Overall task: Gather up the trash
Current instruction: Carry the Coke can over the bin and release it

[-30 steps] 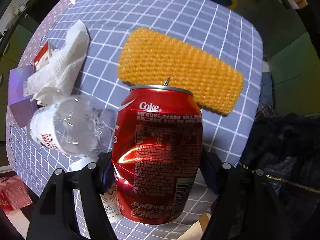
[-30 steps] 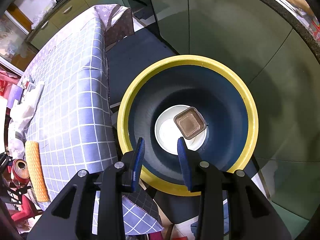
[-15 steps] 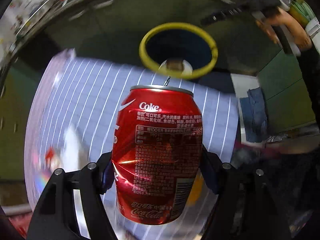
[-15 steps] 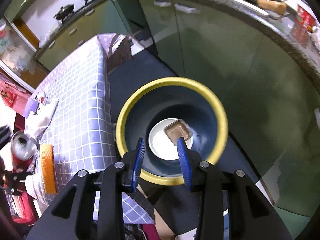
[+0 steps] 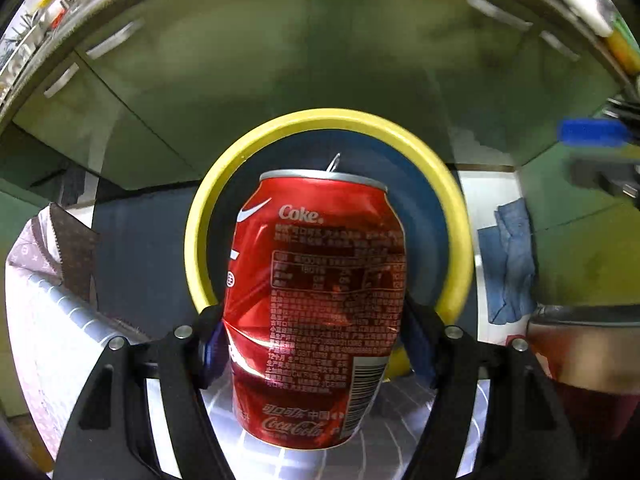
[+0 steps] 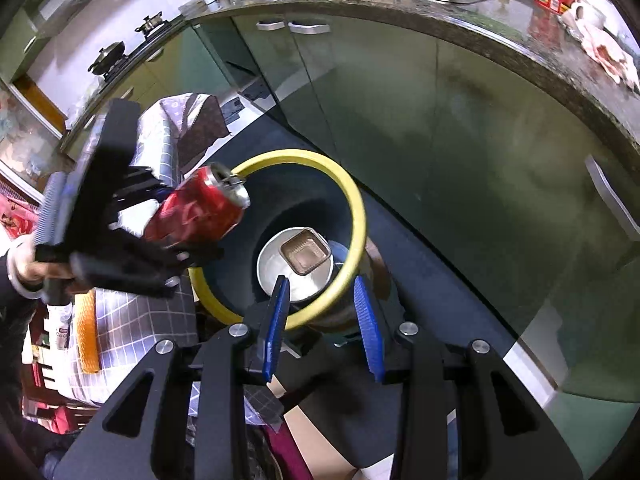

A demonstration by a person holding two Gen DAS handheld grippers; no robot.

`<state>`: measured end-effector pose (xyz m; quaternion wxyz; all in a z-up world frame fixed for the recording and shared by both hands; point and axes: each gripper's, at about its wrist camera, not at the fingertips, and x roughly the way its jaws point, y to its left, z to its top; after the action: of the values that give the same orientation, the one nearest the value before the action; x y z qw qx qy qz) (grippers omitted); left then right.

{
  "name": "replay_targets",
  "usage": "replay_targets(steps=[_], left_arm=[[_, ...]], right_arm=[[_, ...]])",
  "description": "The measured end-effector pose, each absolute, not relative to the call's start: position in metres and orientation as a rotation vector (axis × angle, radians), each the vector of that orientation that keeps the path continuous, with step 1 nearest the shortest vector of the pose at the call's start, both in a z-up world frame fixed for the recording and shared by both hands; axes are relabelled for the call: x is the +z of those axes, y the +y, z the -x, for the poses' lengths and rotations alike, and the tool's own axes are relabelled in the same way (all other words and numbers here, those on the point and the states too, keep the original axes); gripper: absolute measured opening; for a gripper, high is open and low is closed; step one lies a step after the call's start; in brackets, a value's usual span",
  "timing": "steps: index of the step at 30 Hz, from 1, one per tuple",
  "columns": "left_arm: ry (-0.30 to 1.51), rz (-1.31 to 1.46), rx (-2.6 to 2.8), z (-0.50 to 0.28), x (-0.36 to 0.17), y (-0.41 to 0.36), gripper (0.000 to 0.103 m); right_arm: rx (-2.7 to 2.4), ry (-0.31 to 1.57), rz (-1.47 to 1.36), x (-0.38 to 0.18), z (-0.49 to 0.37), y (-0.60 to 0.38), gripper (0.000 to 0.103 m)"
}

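My left gripper [image 5: 314, 344] is shut on a dented red Coke can [image 5: 316, 300], held over the yellow rim of the dark blue trash bin [image 5: 460, 216]. The right wrist view shows the same can [image 6: 198, 210] at the bin's left edge, carried by the left gripper [image 6: 176, 252] in a person's hand. My right gripper [image 6: 322, 322] stands open with nothing between its blue pads [image 6: 276, 320], above the near rim of the bin [image 6: 352, 200]. Inside the bin lie a white disc [image 6: 276, 268] and a brown square tray [image 6: 304, 250].
A checked tablecloth [image 6: 120, 320] with an orange knitted pad [image 6: 88, 332] lies left of the bin. Green cabinets [image 6: 440, 120] under a counter stand behind it. A blue cloth [image 5: 508, 260] lies on the floor to the right. Cardboard [image 6: 320, 440] sits below the right gripper.
The left gripper has carried the can from above the table to over the bin. The right gripper has pulled back and up from the bin, still open.
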<state>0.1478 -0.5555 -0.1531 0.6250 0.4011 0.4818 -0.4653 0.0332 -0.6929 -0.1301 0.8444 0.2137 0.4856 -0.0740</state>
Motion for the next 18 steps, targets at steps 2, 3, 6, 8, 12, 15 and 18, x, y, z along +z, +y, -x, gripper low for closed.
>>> replay_targets(steps=[2,3,6,8,12,15,18], left_arm=[[1.107,-0.910,-1.047,-0.150,-0.158,-0.560,0.072],[1.112,-0.894,-1.040,-0.153,-0.157,-0.561,0.073],[1.104,-0.873,-1.040,-0.157,-0.150,-0.554,0.075],[1.086,-0.861,-1.042,-0.155,-0.138,-0.546,0.075],[1.038,-0.814,-1.053,-0.151,-0.104,-0.515,0.075],[1.007,-0.734,-1.031,-0.150,-0.066,-0.466,0.076],[0.987,-0.656,-0.976,-0.146,-0.037,-0.416,0.079]], right_arm=[[-0.162,1.022,-0.453,-0.128,-0.032,-0.695,0.035],[-0.163,1.019,-0.452,-0.126,-0.032,-0.695,0.035],[-0.165,1.015,-0.447,-0.124,-0.031,-0.694,0.035],[-0.164,1.011,-0.440,-0.122,-0.029,-0.690,0.035],[-0.154,1.010,-0.425,-0.121,-0.028,-0.680,0.035],[-0.134,1.017,-0.407,-0.121,-0.030,-0.670,0.035],[-0.103,1.026,-0.385,-0.122,-0.037,-0.654,0.035]])
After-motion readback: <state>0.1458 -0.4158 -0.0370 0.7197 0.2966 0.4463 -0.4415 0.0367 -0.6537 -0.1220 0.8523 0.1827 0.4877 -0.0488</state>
